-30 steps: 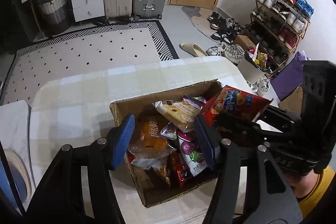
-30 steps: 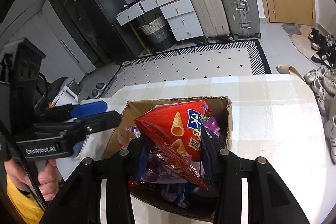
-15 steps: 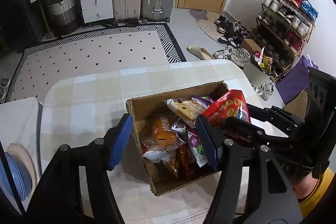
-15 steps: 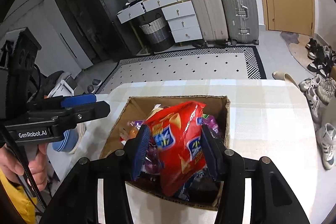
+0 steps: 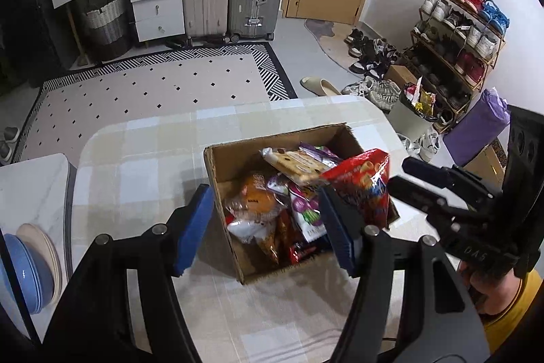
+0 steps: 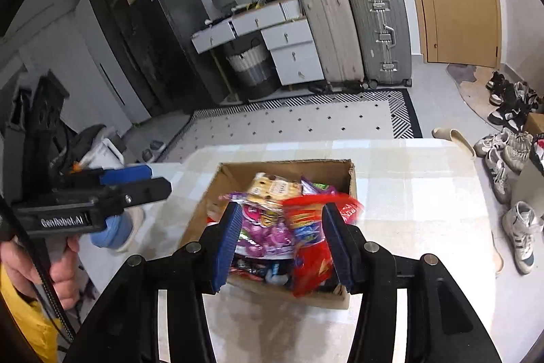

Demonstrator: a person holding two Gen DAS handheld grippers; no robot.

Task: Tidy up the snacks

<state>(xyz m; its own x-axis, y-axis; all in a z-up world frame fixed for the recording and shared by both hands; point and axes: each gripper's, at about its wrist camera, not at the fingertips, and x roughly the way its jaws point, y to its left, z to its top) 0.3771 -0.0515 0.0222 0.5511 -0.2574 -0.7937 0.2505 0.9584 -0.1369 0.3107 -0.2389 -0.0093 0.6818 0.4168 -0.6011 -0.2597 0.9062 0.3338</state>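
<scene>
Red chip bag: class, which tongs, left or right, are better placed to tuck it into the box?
Right. The red chip bag stands between the open right tongs; the open left tongs straddle the box's other side wall.

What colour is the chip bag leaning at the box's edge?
Red, with blue lettering; the chip bag shows best in the left wrist view.

"GenRobot.AI" on left claw [image 6: 136, 181] body; snack pkg text too blurred to read.

Left gripper [image 5: 263, 223] spread wide; right gripper [image 6: 282, 238] apparently parted too.
</scene>
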